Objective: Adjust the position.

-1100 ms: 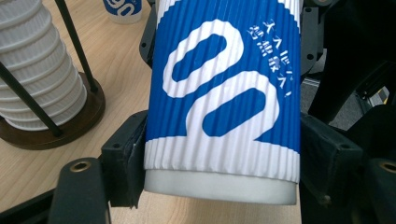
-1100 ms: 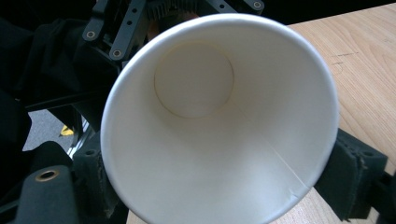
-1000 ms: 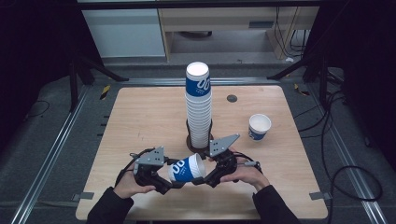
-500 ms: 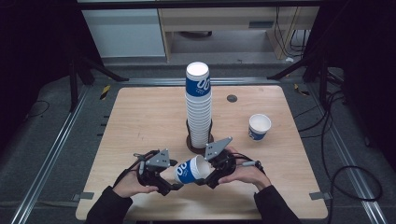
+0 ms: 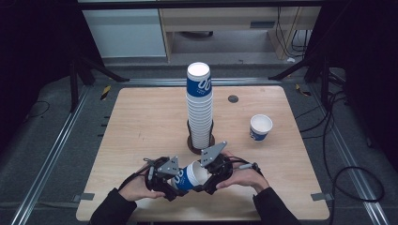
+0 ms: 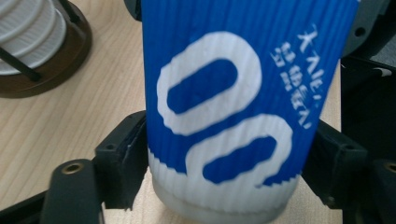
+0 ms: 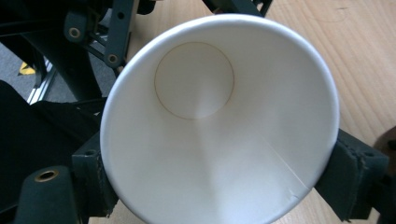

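1. I've got the blue cup point(image 5: 190, 175) on its side, low over the table's point(image 5: 141, 122) near edge. Left gripper point(image 5: 165, 180) pinches its bottom end, right gripper point(image 5: 211, 176) its rim.
2. Looks like a hand-over, I think. Next: one lets go.
3. Tall cup stack point(image 5: 200, 108) just behind, lone cup point(image 5: 260, 127) to the right. Watch the stack when lifting.

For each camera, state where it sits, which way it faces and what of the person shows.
High view: above the near table edge, facing forward and down; forearms, hands, left tool, right tool.
Left gripper view: on the left tool, facing the blue cup side; own jaws.
Right gripper view: on the right tool, facing the cup's mouth; own jaws.
Shared: the same cup.
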The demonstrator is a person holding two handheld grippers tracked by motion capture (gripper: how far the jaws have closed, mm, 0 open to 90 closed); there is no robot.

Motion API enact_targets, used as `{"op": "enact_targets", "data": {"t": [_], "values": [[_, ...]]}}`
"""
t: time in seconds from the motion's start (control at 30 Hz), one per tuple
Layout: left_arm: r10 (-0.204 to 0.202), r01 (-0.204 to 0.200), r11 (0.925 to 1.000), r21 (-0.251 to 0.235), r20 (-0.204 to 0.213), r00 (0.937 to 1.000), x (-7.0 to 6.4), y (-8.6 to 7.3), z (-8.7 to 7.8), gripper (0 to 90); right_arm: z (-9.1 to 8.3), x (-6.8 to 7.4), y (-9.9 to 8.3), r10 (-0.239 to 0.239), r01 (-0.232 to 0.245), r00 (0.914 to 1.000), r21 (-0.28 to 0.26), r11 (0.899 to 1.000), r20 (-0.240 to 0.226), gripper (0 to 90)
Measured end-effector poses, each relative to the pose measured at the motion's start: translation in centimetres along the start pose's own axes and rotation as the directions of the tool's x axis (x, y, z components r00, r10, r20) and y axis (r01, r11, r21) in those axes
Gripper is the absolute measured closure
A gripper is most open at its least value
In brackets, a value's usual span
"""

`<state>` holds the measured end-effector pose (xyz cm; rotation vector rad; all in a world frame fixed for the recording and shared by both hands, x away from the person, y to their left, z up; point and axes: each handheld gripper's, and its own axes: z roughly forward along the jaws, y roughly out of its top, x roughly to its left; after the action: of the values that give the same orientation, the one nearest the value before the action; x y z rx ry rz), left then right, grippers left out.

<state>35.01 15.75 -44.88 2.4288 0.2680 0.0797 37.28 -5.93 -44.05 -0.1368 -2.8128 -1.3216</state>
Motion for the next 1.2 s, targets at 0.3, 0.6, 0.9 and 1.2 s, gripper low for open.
{"op": "enact_targets", "data": {"t": [0.3,0.6,0.9,1.2], "values": [[-0.014,0.014,0.9994,-0.033,0.002,0.9999,0.2,-0.1,-0.3,27.7,-0.1,-0.1,0.1,0.000,0.000,0.9999,-0.025,1.000,0.016,11.8],[-0.094,0.090,0.9870,-0.133,-0.028,0.9952,1.5,-0.9,-1.9,27.7,-2.6,-1.0,0.1,0.078,-0.064,0.9943,-0.180,0.982,0.073,9.1],[-0.139,0.118,0.9507,-0.287,-0.051,0.9890,1.7,-0.9,-3.5,27.7,-3.3,-1.6,-0.1,0.149,-0.123,0.9860,-0.284,0.951,0.074,10.2],[-0.128,0.105,0.9486,-0.298,-0.057,0.9902,1.0,-0.3,-2.9,27.7,-2.5,-1.4,0.2,0.159,-0.143,0.9870,-0.309,0.940,0.025,12.5]]}}
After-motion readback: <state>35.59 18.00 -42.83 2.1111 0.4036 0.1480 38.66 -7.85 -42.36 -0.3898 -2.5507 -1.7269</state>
